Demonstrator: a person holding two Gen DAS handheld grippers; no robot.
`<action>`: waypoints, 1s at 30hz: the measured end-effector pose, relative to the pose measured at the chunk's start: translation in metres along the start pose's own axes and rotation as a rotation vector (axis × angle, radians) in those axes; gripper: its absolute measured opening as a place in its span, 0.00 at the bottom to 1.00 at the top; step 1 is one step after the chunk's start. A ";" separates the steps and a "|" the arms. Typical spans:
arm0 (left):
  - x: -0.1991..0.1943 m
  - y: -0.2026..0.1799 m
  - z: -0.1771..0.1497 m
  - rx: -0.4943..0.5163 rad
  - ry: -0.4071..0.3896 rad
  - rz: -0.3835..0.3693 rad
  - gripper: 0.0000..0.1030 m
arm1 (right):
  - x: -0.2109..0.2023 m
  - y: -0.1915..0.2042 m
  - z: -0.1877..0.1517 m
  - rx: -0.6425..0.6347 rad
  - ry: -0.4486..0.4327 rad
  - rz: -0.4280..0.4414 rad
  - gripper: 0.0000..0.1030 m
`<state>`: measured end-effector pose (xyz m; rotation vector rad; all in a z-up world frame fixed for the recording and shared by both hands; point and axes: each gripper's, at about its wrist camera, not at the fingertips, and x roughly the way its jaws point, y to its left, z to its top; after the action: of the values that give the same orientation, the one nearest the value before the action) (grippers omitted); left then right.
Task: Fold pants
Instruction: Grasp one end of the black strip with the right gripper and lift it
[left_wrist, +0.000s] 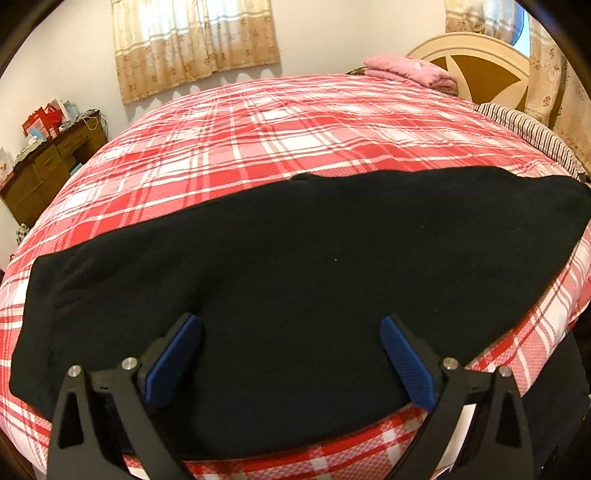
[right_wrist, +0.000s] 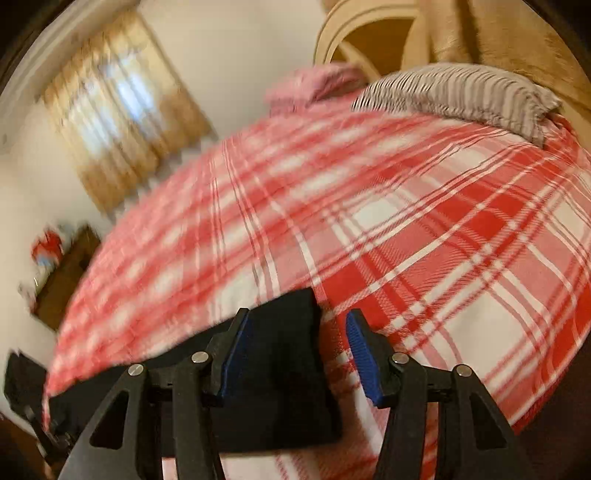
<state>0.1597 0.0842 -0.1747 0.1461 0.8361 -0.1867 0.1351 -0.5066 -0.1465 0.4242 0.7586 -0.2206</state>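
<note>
Closest to the lens in the left wrist view, the left gripper (left_wrist: 290, 358) was spread wide with nothing between its blue pads (left_wrist: 173, 363), hovering low over the black pants (left_wrist: 295, 266). My guess is it was lined up that way to come down on the near edge of the cloth, since both pads straddled that hem around 6 o'clock.

Over on the right wrist view, the right gripper (right_wrist: 299, 354) was also parted, narrower than the left one, and wasn't clamping anything. A squared-off end of the pants (right_wrist: 280, 369) sat between the fingers, with the left pad against or just beside the fabric and the right pad clear of it over the plaid. That picture was blurry, so I couldn't tell if there was real contact. Looked to me like it was set up for a pinch on that end.

As for the pants themselves, they lay flat on the red plaid bedspread (left_wrist: 258, 140) near the front edge of the bed. Long axis ran roughly from 8 o'clock to 2 o'clock in the left view, one end low left, the other up right. They seemed already doubled into one broad slab, but the black hid any seams.

Farther back at 1 o'clock sat a folded pink cloth (left_wrist: 410, 70), a striped pillow (left_wrist: 528, 129) and the headboard (left_wrist: 476, 62).
</note>
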 end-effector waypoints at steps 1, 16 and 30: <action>0.000 0.000 0.000 0.001 0.000 0.000 0.99 | 0.008 -0.002 -0.001 -0.008 0.015 -0.043 0.39; 0.000 -0.002 -0.001 -0.008 -0.006 0.008 1.00 | -0.047 -0.017 -0.018 0.032 -0.073 0.122 0.31; 0.000 0.000 -0.006 0.000 -0.040 -0.001 1.00 | 0.043 -0.008 0.023 -0.015 0.073 0.043 0.04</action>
<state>0.1550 0.0855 -0.1786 0.1412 0.7961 -0.1894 0.1773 -0.5256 -0.1639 0.4355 0.8216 -0.1591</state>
